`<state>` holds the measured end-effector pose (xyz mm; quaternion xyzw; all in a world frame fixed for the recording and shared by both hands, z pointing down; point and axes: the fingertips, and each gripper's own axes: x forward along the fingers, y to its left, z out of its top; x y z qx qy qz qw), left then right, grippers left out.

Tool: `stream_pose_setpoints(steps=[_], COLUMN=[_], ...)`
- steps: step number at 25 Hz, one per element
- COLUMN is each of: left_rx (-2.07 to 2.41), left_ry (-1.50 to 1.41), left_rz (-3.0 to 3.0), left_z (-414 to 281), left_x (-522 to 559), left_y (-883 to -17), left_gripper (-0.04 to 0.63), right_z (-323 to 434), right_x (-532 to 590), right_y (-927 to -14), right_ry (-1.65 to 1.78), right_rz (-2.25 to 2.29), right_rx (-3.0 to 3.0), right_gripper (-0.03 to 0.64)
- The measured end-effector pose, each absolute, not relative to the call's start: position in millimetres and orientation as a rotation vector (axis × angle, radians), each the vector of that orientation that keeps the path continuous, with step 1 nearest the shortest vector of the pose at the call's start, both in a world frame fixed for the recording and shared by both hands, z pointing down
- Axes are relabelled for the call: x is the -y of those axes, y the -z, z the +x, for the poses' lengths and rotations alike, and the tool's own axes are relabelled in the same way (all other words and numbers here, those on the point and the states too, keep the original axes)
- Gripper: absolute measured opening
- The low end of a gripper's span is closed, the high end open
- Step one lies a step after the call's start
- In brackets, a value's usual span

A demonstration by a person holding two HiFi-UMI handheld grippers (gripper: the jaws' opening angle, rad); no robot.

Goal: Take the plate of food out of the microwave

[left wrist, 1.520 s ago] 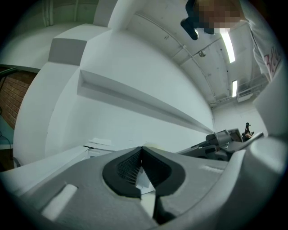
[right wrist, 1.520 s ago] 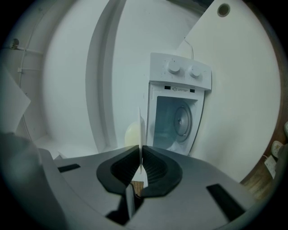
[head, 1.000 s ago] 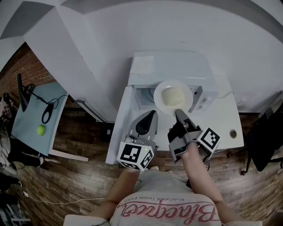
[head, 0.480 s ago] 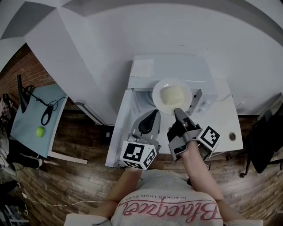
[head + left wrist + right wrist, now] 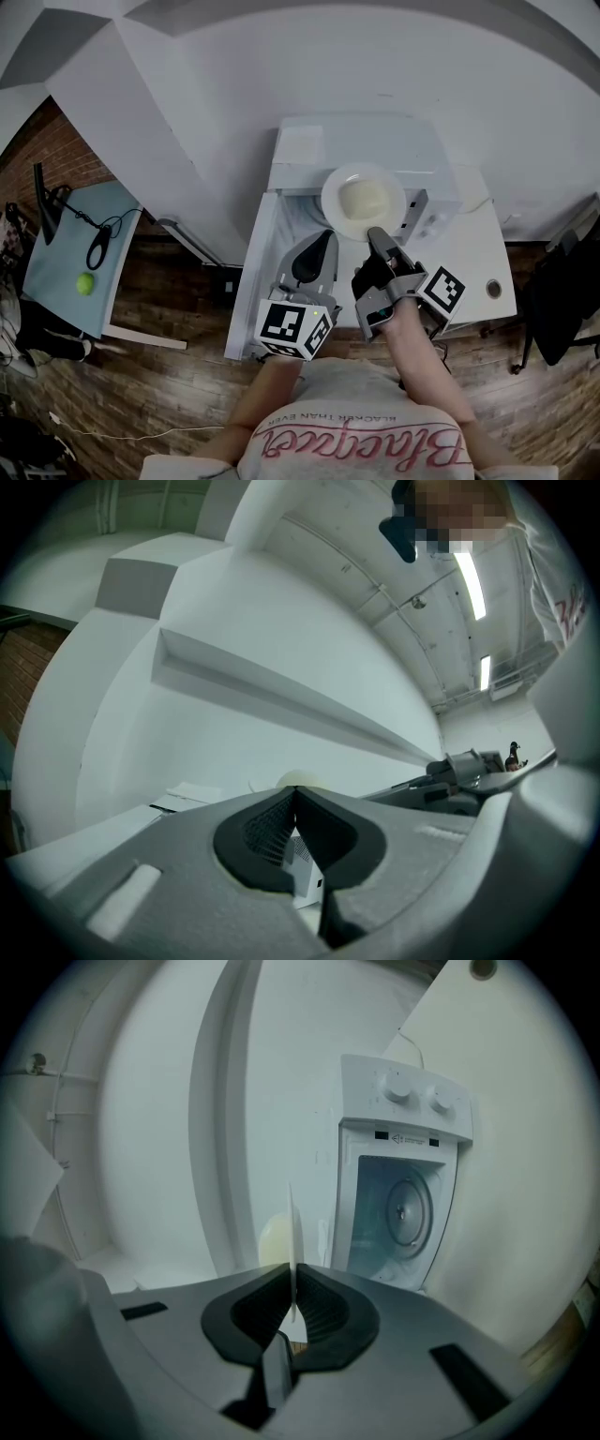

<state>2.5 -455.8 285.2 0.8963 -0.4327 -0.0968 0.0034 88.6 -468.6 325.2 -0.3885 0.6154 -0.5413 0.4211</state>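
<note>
The plate [image 5: 332,201] is out of the oven and in the air. The right gripper [image 5: 372,234] is clamped on its near rim, and the pale mound of food [image 5: 364,199] is riding on top. In the right gripper view the plate [image 5: 292,1232] stands edge-on between the pinched jaws. Beside it, the microwave [image 5: 408,1101] shows a bare turntable [image 5: 410,1211] inside.

Over the last second not much has happened. In the head view the plate has crept a little up and left, and the right gripper has gone with it. The grip hasn't slackened at all. The left gripper [image 5: 325,239] has nudged along too, close beside its partner. Its jaws are together on nothing and it plays no part in the carry.

The oven door [image 5: 255,272] hangs open on the left. So the removal looks as good as done. What seems left is a level, steady trip to a free patch of the table [image 5: 469,272], because a one-sided pinch on a loaded plate could tip.
</note>
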Motion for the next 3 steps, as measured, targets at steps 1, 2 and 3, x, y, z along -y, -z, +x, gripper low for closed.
stream_pose_setpoints(steps=[1, 2, 3], left_rx=[1.359, 1.362, 1.366], left_ry=[0.299, 0.294, 0.289], left_rz=[2.810, 2.811, 2.811], left_z=[3.1, 3.7, 4.3], left_x=[456.1, 456.5, 456.9], left_y=[-285.9, -286.6, -287.2], left_gripper=[0.006, 0.006, 0.006], right_z=[88.7, 88.7, 88.7], right_x=[469.1, 469.5, 470.0], right_y=[-325.2, -325.0, -324.9], right_ry=[1.354, 1.352, 1.350], right_rz=[-0.971, -0.969, -0.966], right_rx=[-1.538, -1.536, -1.533], right_gripper=[0.023, 0.024, 0.025])
